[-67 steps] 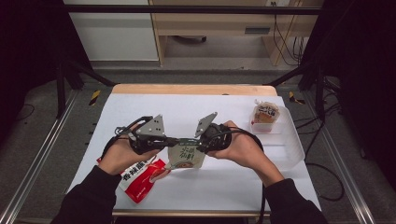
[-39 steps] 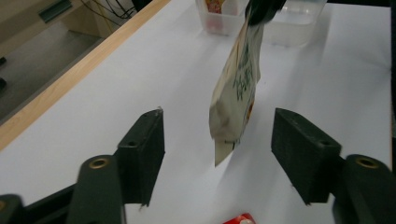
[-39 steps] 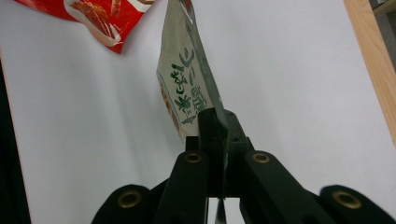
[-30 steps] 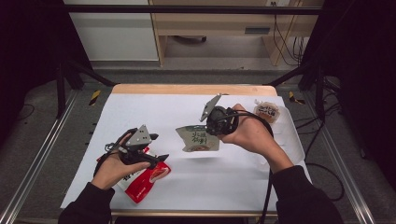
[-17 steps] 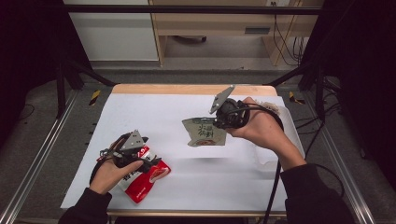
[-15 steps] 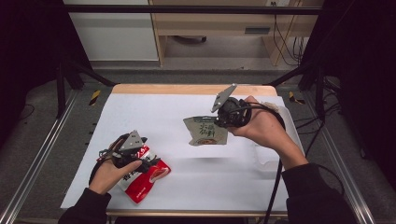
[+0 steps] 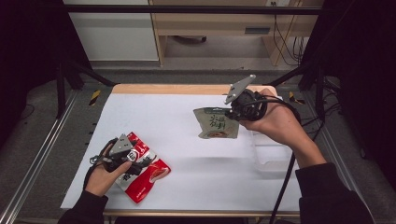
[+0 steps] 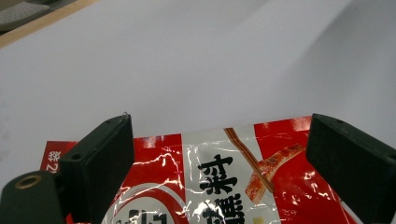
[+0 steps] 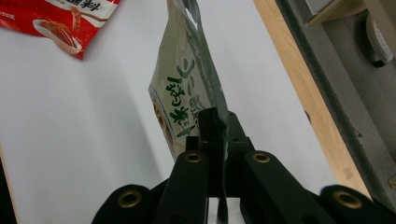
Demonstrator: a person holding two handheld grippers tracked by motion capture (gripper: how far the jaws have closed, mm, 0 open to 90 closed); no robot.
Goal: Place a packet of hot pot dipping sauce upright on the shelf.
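A pale green snack pouch (image 7: 216, 123) hangs in the air over the table's right half, pinched at one edge by my right gripper (image 7: 232, 113). In the right gripper view the jaws are shut on the green pouch (image 9: 189, 88). A red and white snack packet (image 7: 148, 171) lies flat near the front left corner. My left gripper (image 7: 140, 164) rests low over it. The left gripper view shows both jaws spread wide, with the red packet (image 8: 219, 177) lying between them on the table.
A clear plastic tray (image 7: 270, 154) stands on the white table (image 7: 177, 126) at the right, partly behind the right forearm. The table's far wooden edge (image 7: 177, 88) runs along the back. A floor with cables and a bench lies beyond.
The right gripper has carried the green pouch up and to the right. The left gripper let go of the pouch, drew back to the front left and came down over the red packet.
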